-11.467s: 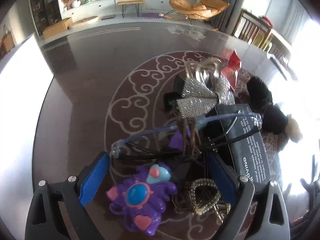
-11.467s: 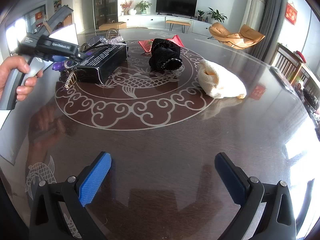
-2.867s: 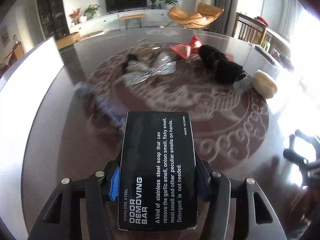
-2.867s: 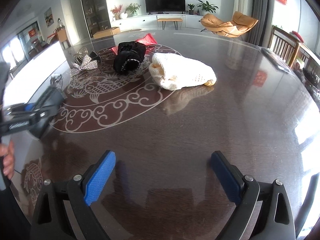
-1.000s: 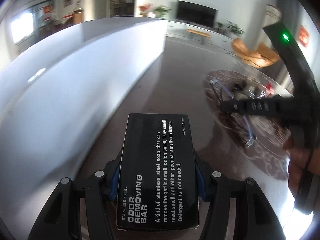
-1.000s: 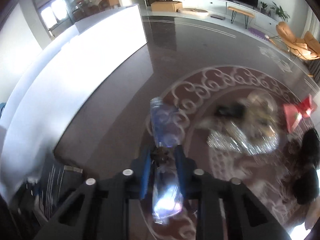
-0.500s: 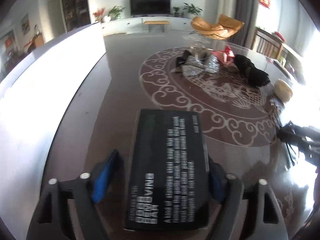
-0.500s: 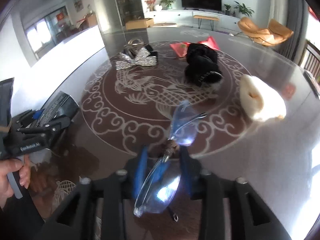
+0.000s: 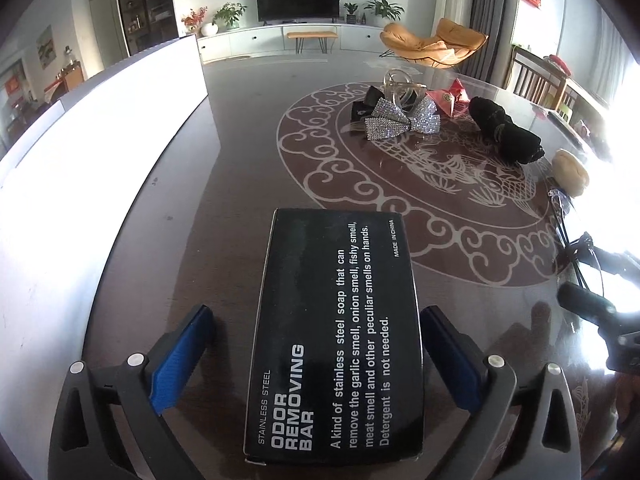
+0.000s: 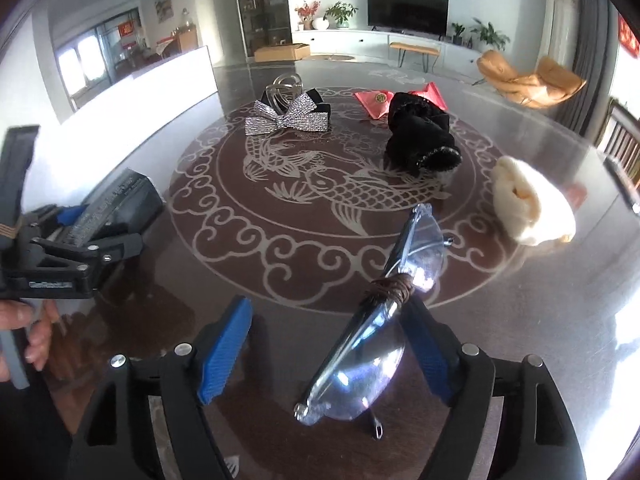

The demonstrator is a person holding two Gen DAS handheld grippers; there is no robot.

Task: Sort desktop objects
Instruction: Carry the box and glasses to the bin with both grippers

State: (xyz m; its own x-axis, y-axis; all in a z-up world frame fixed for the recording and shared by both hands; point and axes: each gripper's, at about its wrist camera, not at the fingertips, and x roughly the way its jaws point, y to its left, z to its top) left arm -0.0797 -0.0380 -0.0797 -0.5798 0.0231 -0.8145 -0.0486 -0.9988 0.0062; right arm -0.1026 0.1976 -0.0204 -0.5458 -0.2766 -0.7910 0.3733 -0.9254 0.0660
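A black box marked "odor removing bar" point(image 9: 336, 332) lies flat on the dark table between the open jaws of my left gripper point(image 9: 316, 356); neither blue pad touches it. It also shows in the right wrist view point(image 10: 116, 204). My right gripper point(image 10: 328, 340) is open; clear glasses with a brown wrapped band point(image 10: 376, 312) lie between its jaws, against the right pad. The glasses show at the right edge of the left wrist view point(image 9: 560, 204).
On the table's round fish pattern lie a silver rhinestone bow point(image 10: 288, 118), a clear hair claw point(image 10: 284, 84), red pouches point(image 10: 380, 102), a black fabric bundle point(image 10: 420, 140) and a cream knit bundle point(image 10: 528, 208). A white wall panel point(image 9: 100, 140) stands along the left.
Both grippers have opened. The left let go of the black box, which now rests on the table. The right let go of the glasses, which lie lower between its jaws.
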